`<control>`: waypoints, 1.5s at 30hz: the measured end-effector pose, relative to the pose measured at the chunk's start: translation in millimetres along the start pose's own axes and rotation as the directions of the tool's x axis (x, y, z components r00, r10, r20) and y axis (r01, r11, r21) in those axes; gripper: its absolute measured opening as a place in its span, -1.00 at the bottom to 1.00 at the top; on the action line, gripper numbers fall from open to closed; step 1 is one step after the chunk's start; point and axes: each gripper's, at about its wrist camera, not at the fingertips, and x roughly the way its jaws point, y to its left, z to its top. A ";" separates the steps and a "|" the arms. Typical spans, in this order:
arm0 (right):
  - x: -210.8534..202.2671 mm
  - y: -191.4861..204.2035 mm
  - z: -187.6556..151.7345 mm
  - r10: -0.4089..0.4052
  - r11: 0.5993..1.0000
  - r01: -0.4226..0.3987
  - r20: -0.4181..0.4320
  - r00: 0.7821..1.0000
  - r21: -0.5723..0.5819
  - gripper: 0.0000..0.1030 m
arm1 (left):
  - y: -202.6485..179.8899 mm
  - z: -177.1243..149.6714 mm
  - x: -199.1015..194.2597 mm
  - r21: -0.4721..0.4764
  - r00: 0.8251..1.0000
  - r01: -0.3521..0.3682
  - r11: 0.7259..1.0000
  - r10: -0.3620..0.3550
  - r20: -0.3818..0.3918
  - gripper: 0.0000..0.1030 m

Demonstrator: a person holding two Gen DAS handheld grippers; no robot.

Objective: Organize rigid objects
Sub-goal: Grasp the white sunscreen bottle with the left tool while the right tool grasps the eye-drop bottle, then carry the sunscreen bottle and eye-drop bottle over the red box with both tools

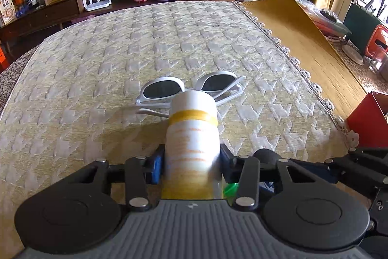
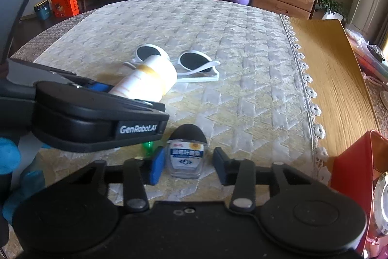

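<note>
My left gripper (image 1: 191, 159) is shut on a white and yellow bottle (image 1: 192, 135) that points forward over the cloth. The bottle also shows in the right wrist view (image 2: 148, 81), held by the left gripper (image 2: 101, 118). White sunglasses (image 1: 191, 89) lie on the cloth just beyond the bottle's cap; they also show in the right wrist view (image 2: 191, 64). My right gripper (image 2: 186, 163) is open around a small clear bottle with a black cap (image 2: 186, 157) lying on the cloth, pads a little apart from it.
A red box (image 1: 368, 120) stands at the right on the wooden table (image 1: 303, 40); it also shows in the right wrist view (image 2: 359, 162). A small green object (image 2: 148, 145) lies by the left finger. The patterned cloth (image 1: 121, 52) covers the work area.
</note>
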 end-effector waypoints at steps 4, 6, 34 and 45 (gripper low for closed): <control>-2.5 -2.7 -2.0 0.001 1.000 -0.001 -0.002 1.000 0.015 -0.28 | 0.0 -1.9 -2.5 0.007 1.000 -0.003 1.000 0.003 -0.007 -0.13; -5.3 -5.2 -3.8 0.002 1.000 -0.002 -0.003 1.000 0.028 -0.28 | -0.1 -3.5 -4.6 0.012 1.000 -0.009 1.000 0.009 -0.013 -0.13; -132.3 -56.9 -40.6 0.030 0.987 -0.045 0.096 0.995 0.153 -0.27 | -26.8 -27.2 -94.3 0.011 0.997 0.070 0.998 -0.069 -0.014 -0.13; -171.9 -99.4 -66.1 -0.036 0.978 0.013 0.108 0.994 0.210 -0.27 | -76.9 -28.2 -126.4 0.068 0.990 0.142 0.988 -0.143 0.017 -0.14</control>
